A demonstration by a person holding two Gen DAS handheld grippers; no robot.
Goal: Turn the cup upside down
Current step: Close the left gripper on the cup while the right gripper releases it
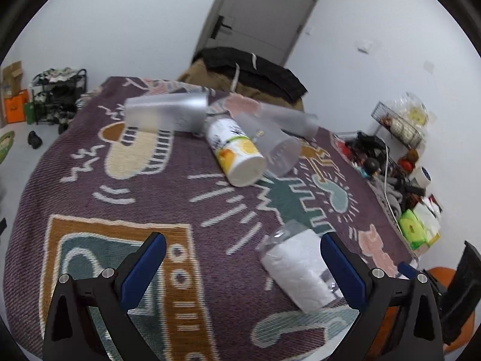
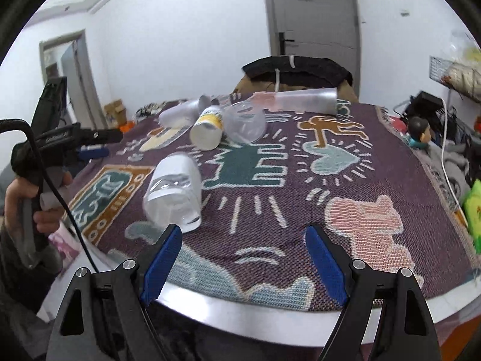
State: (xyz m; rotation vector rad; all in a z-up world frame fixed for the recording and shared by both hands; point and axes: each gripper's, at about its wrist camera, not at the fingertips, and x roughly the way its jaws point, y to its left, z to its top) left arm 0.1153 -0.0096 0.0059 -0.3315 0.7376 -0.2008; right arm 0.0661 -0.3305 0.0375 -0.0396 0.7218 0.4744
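Observation:
Several cups lie on their sides on the patterned cloth. Nearest is a clear cup with white paper inside, just left of my left gripper's right finger; it also shows in the right wrist view, ahead and left of my right gripper. Farther back lie a white cup with orange print, a clear cup and two frosted cups. My left gripper is open and empty. My right gripper is open and empty over the table's near edge.
A chair draped with dark clothing stands behind the table. Clutter, cables and a wire basket fill the right side. A shoe rack stands at the left wall. The other gripper in a hand shows at left.

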